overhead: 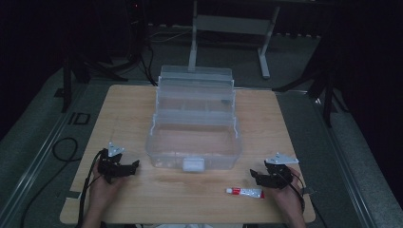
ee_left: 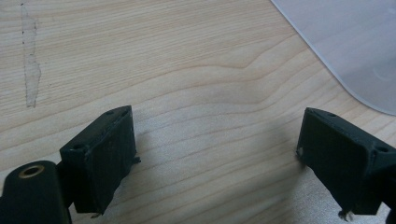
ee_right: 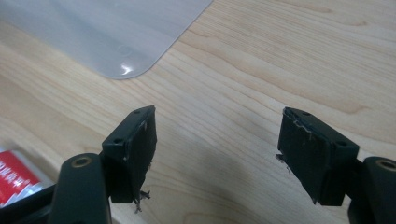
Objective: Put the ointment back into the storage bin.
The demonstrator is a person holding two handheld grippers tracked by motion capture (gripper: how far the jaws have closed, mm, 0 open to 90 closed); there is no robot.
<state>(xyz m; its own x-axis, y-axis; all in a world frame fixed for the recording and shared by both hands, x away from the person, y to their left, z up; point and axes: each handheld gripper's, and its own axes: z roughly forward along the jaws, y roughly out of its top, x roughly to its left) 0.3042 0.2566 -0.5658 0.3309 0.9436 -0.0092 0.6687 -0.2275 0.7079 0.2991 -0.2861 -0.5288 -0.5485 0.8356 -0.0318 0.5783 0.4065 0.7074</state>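
A red-and-white tube (overhead: pixel 244 192) is seen lying flat on the wooden table (overhead: pixel 190 199) near its front edge, just left of the right gripper (overhead: pixel 256 177) — jaws spread wide, nothing between them. The left gripper (overhead: pixel 130 167) is likewise held open and empty, left of the clear plastic box (overhead: pixel 192 137).

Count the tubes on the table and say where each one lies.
1. The tube, white with a red end, lies flat near the table's front edge, before the clear box and just left of the right gripper. The box's walls might hide others.
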